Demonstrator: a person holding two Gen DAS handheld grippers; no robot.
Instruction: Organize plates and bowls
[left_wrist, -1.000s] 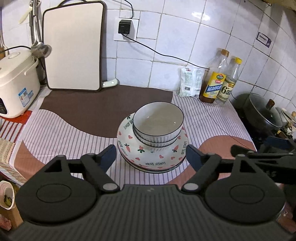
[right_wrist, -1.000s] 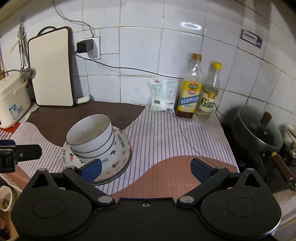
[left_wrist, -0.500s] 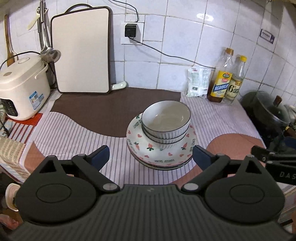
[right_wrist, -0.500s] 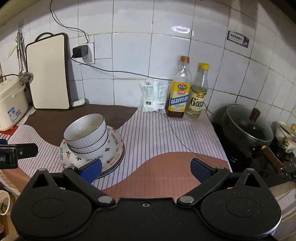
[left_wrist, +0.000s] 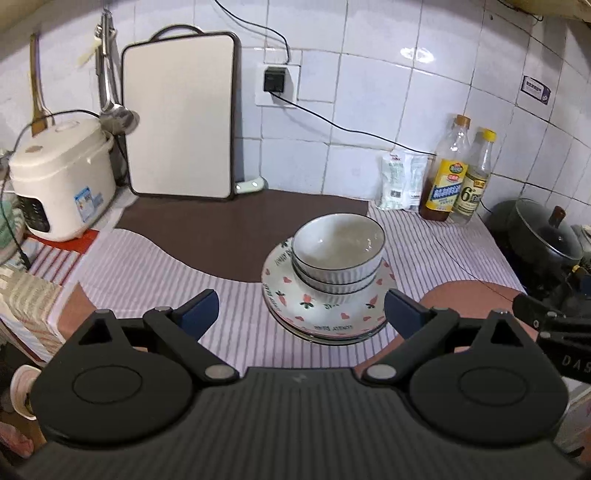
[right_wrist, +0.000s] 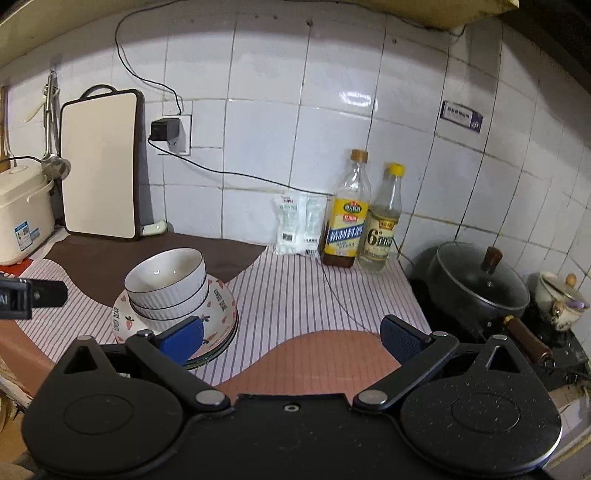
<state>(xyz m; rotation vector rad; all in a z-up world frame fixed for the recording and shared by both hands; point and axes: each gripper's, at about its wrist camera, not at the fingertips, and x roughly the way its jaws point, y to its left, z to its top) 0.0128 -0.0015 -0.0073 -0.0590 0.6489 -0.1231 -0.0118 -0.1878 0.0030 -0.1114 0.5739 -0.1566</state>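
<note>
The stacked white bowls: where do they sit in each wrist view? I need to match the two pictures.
Left wrist: the stacked white bowls sit just right of centre on the patterned plates, ahead between the open fingers of the left gripper.
Right wrist: the bowls sit at left of centre, above the left finger of the open right gripper.
Shared landmark: the yellow-label bottle against the tiled wall.

The white patterned ceramic plate (right_wrist: 221, 301) with hearts and carrots is showing "LOVELY BEAR" on its rim; the clear yellow-capped glass bottle (right_wrist: 384, 221) is displaying a large "6" on its label; the black right gripper (left_wrist: 554, 332) is bearing the letters "DAS"
</note>
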